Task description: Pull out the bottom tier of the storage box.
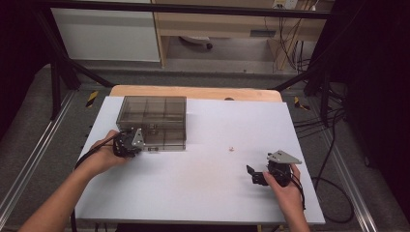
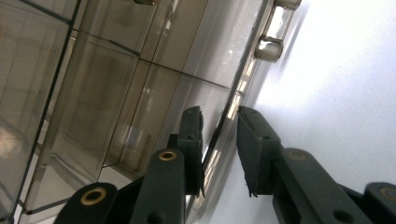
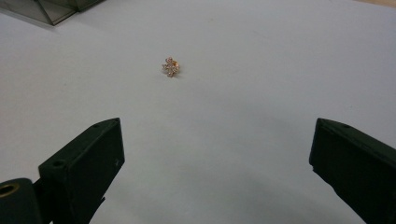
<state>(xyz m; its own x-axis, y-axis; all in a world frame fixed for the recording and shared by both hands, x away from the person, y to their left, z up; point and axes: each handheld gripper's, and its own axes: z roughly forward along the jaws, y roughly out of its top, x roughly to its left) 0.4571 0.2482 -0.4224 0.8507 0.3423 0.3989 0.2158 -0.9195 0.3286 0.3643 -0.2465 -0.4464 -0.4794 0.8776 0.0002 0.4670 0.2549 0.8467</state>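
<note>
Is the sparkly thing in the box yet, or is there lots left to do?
Not yet. The left gripper has its jaws around the front edge of the smoky clear box, probably working on the lid. The open right gripper points at the sparkly trinket, untouched on the white table.

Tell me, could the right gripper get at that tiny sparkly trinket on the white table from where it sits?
Probably yes. The right gripper has open jaws aimed at the trinket, with bare white table between them.

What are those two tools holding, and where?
The left tool straddles the box's front lid edge; a firm grip can't be told. The right tool holds nothing.
</note>
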